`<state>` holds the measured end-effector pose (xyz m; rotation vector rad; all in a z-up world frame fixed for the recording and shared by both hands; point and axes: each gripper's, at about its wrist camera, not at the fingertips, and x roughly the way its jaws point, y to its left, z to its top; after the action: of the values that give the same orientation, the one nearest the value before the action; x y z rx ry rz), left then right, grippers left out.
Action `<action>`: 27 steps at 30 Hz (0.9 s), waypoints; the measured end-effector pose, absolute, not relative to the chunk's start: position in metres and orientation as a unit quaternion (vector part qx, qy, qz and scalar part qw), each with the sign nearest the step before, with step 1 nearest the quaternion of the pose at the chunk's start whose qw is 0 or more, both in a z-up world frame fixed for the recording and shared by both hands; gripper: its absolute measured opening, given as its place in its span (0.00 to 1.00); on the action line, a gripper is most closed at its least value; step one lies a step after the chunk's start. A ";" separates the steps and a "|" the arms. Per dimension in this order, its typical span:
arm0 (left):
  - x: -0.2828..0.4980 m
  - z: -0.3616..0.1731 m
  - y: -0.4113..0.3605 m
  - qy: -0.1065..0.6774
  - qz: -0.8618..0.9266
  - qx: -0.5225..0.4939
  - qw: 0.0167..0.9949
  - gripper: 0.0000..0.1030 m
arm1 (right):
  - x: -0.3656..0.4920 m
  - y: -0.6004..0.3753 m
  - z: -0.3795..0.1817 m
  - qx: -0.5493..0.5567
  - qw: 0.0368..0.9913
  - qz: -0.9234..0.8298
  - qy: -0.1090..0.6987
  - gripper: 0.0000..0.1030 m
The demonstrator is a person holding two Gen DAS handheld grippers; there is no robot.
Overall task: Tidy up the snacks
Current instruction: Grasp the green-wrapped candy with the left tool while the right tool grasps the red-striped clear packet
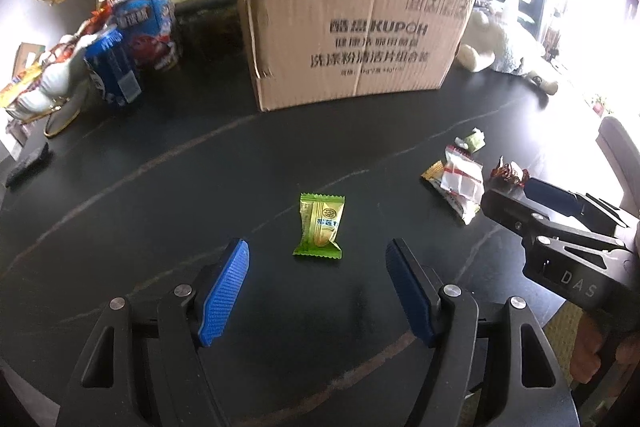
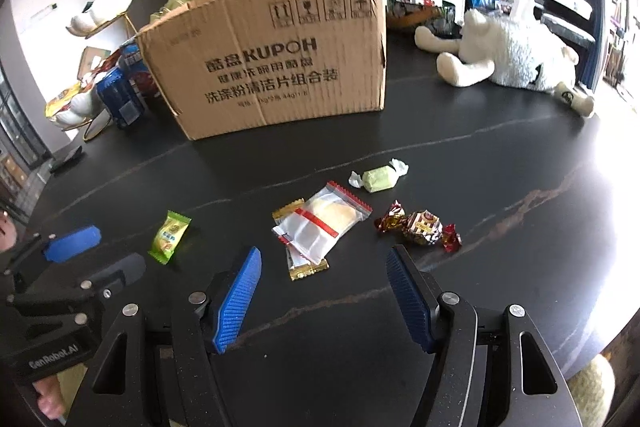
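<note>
A green snack packet (image 1: 320, 226) lies on the dark table just ahead of my open, empty left gripper (image 1: 318, 259); it also shows in the right wrist view (image 2: 169, 235). My right gripper (image 2: 324, 267) is open and empty just short of a clear and gold packet pile (image 2: 318, 227). A brown-wrapped candy (image 2: 420, 227) and a pale green candy (image 2: 378, 177) lie to the right of the pile. The cardboard box (image 2: 276, 55) stands behind, open at the top. The right gripper (image 1: 516, 199) shows in the left wrist view, the left gripper (image 2: 100, 247) in the right wrist view.
Blue snack boxes (image 1: 136, 39) and a white shell-shaped stand (image 1: 60, 75) crowd the back left. A white plush toy (image 2: 516, 55) lies at the back right. A dark flat object (image 1: 30, 165) lies near the left table edge.
</note>
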<state>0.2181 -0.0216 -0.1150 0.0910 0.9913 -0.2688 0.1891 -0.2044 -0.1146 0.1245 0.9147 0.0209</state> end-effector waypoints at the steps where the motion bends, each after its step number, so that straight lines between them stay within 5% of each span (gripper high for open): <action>1: 0.221 -0.118 -0.022 0.476 -0.129 0.042 0.869 0.68 | 0.191 -0.204 -0.116 0.061 0.895 0.012 0.443 0.64; 15: 0.244 -0.145 -0.030 0.498 -0.136 0.033 0.856 0.58 | 0.213 -0.200 -0.133 0.065 0.887 0.019 0.456 0.64; 20: 0.245 -0.148 -0.032 0.496 -0.135 0.036 0.857 0.43 | 0.217 -0.202 -0.138 0.071 0.886 0.020 0.457 0.64; 23: 0.247 -0.148 -0.031 0.492 -0.138 0.038 0.859 0.24 | 0.221 -0.204 -0.137 0.076 0.887 0.017 0.455 0.64; 27: 0.252 -0.146 -0.032 0.492 -0.154 0.035 0.856 0.22 | 0.227 -0.203 -0.136 0.072 0.890 0.014 0.451 0.64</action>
<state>0.2515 -0.0321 -0.1458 0.0732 1.0337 -0.3233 0.2271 -0.2027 -0.1358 0.1489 0.9357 0.0285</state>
